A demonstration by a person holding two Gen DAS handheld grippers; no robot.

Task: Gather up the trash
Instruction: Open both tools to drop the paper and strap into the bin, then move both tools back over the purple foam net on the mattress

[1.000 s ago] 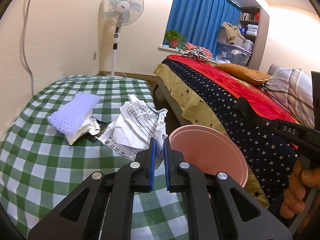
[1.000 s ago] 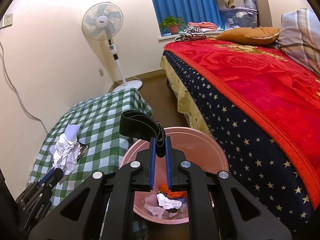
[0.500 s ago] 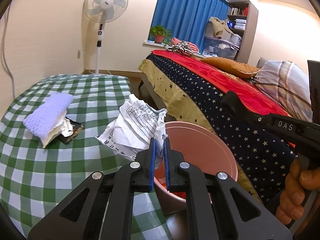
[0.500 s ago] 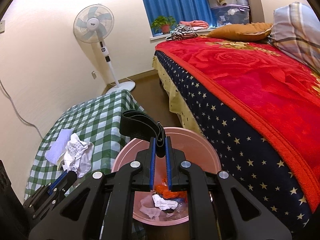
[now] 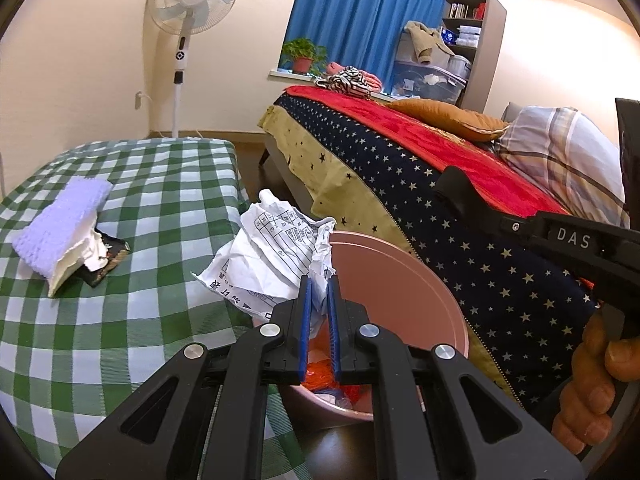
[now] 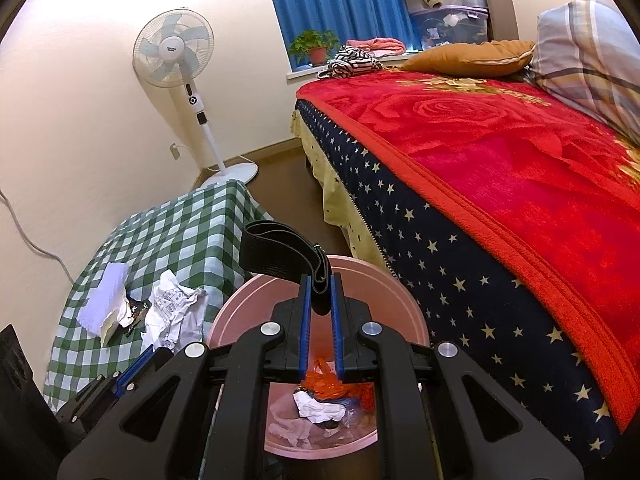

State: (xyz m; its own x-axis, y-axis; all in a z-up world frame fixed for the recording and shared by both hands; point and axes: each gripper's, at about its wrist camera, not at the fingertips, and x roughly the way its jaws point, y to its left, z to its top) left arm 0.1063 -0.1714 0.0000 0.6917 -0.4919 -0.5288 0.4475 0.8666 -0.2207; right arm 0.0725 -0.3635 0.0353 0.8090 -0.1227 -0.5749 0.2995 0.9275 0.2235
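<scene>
My left gripper [image 5: 318, 286] is shut on a crumpled white printed paper [image 5: 272, 256] and holds it at the left rim of the pink bin [image 5: 420, 280]. The paper also shows in the right wrist view [image 6: 176, 312]. My right gripper [image 6: 319, 284] is shut on a black elastic strap [image 6: 276, 258] and holds it above the pink bin [image 6: 392, 304]. The bin holds orange, white and clear scraps [image 6: 324, 404]. A purple cloth [image 5: 60, 220] with a torn wrapper [image 5: 96, 260] lies on the checked table.
The green checked table [image 5: 140, 184] stands left of the bin. A bed with a starred cover and red blanket [image 6: 500, 168] runs along the right. A standing fan [image 6: 176, 52] is by the far wall. The right gripper's body [image 5: 560, 240] crosses the left wrist view.
My left gripper has carried the crumpled paper rightwards off the table to the bin's rim. My right gripper still holds the strap over the bin, which now looks nearer.
</scene>
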